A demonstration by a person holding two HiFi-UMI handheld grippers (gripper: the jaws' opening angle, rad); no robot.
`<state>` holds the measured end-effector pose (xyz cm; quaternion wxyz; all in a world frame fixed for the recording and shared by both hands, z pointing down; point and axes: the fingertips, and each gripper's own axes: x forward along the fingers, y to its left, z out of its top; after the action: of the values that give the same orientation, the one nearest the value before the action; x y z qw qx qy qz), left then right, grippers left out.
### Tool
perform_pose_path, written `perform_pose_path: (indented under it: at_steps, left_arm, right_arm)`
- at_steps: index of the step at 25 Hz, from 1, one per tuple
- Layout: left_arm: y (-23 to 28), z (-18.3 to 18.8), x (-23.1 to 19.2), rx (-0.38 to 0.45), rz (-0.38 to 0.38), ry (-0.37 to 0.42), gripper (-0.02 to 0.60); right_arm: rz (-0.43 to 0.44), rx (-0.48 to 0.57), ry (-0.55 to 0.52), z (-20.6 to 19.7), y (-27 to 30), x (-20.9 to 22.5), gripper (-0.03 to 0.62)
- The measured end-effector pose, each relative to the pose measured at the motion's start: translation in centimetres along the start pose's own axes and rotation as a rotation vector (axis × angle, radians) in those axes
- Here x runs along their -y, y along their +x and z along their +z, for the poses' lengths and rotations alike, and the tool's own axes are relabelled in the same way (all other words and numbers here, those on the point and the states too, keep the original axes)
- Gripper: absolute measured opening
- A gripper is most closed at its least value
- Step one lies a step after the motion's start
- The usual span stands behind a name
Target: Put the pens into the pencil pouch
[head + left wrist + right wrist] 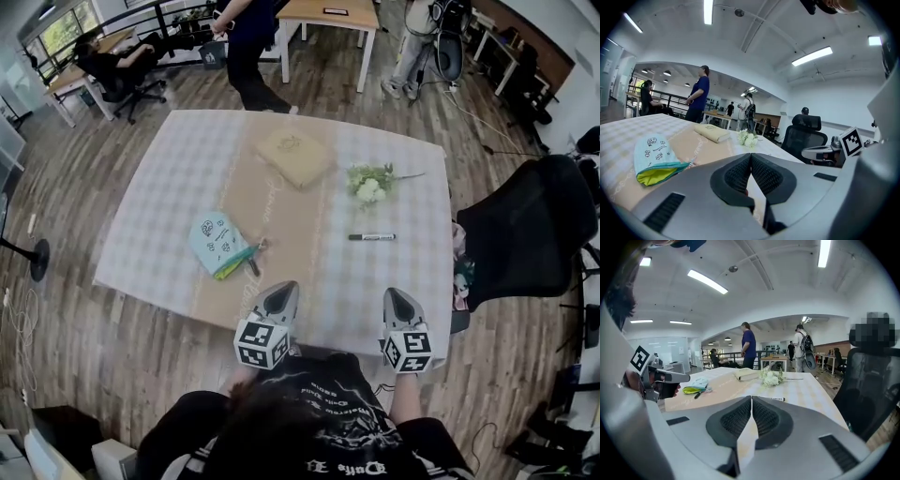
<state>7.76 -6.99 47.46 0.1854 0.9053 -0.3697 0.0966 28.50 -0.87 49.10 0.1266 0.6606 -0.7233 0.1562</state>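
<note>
Here, the fingers of the left gripper [279,298] and right gripper [401,302] are pressed together, empty, by the worktop [169,187] edge; one pen [372,237] is seen well apart from the pouch [217,244].

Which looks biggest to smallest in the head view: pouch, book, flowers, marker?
1. Book and pouch: about alike, too close to rank.
2. Flowers, a smaller cluster with a thin stem.
3. Marker, the smallest, short and thin.
</note>
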Motion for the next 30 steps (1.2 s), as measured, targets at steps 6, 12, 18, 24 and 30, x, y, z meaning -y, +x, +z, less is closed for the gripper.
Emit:
perform_pose_path:
  at_steps: [6, 12, 18, 24, 30]
  left_arm:
    - [1.0, 0.6, -1.6, -0.002, 0.030, -0.006, 0.020]
    - [1.5, 1.1, -1.9, -0.004, 0.084, -0.018, 0.020]
    - [2.1, 1.5, -2.1, -0.001, 0.146, -0.022, 0.020]
    - [2.1, 1.4, -2.1, -0.013, 0.203, -0.013, 0.020]
    - [2.0, 1.2, -3.2, -0.027, 0.270, -0.040, 0.020]
  right_arm:
    - [0.045, -0.010, -0.064, 2.7, 3.1, 2.2, 0.068]
    - [0.137, -0.072, -0.121, 3.5, 5.6, 5.0, 0.120]
    - [0.220, -0.137, -0.250, 4.2, 8.9, 7.4, 0.154]
    - [0.324, -0.244, -0.372, 2.7, 11.8, 8.6, 0.190]
    - [0.426, -0.312, -0.447, 1.1, 15.3, 8.9, 0.199]
